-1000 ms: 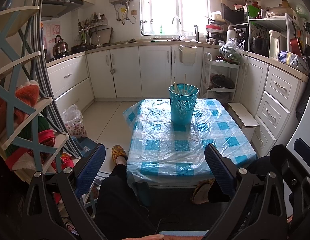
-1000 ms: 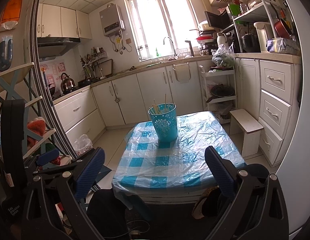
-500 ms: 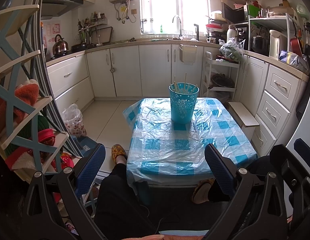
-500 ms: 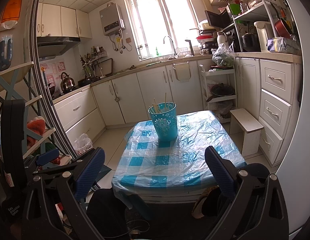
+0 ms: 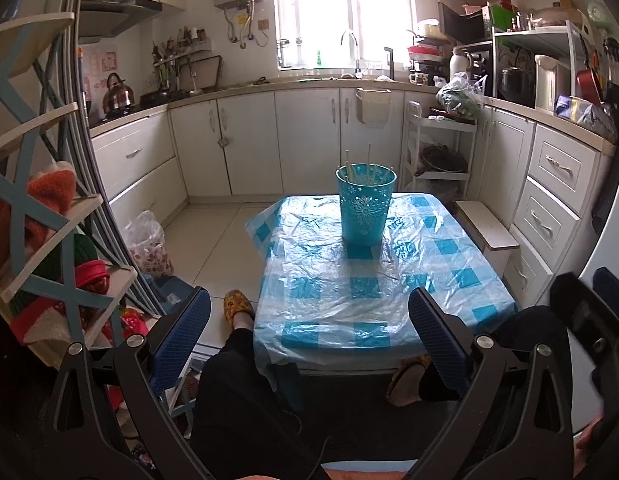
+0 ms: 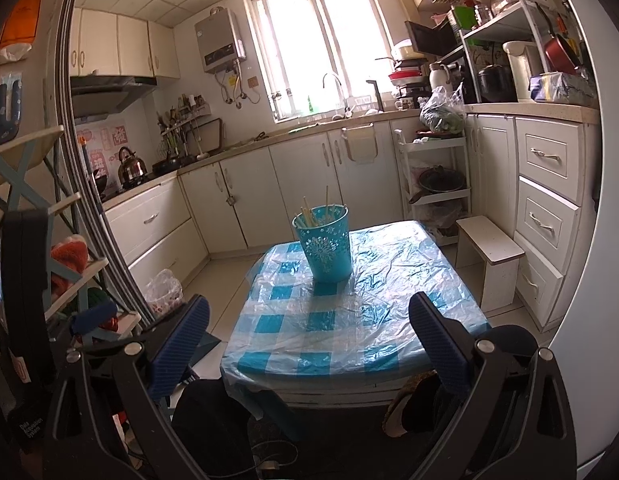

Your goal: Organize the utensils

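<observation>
- Left claw (image 5: 309, 336): released, its blue-padded fingers (image 5: 180, 336) spread wide with nothing between them, held near the viewer, short of the counter's near edge.
- Right claw (image 6: 309, 340): likewise released and empty, fingers (image 6: 437, 344) wide apart, also short of the near edge.
- Counter (image 5: 329, 304): a low surface covered by a blue-and-white checked cloth under clear plastic film.
- Blue cup (image 5: 365, 208): a turquoise perforated container with a white flower pattern, standing upright at the far middle of the counter, well apart from both claws.
- Chopsticks (image 5: 368, 166): pale sticks standing inside the blue cup, tips rising above its rim; their number cannot be told.
- Single stick (image 5: 385, 275): one thin pale piece lying flat on the film, near of the cup.
- Person: dark trouser legs (image 5: 229, 408) and a yellow slipper (image 5: 237, 306) show below the near edge.
</observation>
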`<action>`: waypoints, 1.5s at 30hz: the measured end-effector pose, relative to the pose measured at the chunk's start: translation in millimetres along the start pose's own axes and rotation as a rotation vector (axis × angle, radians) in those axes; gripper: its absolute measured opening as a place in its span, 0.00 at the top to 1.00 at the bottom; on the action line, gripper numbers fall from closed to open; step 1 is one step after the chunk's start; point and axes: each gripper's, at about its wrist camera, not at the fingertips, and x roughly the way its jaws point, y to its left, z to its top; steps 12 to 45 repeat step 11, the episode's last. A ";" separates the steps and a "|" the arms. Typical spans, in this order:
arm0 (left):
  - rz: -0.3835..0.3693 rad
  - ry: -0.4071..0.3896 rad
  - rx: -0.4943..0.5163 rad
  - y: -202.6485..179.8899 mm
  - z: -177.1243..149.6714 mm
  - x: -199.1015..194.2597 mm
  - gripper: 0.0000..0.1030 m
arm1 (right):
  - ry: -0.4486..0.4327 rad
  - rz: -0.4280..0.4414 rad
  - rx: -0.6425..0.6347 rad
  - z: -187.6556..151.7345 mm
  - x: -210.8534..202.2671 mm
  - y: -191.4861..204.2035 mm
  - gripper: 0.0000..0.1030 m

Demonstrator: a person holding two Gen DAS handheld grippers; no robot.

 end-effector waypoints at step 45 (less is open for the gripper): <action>-0.024 0.051 -0.031 1.5 1.4 6.9 0.07 | 0.018 0.002 -0.007 3.2 0.8 -4.3 0.07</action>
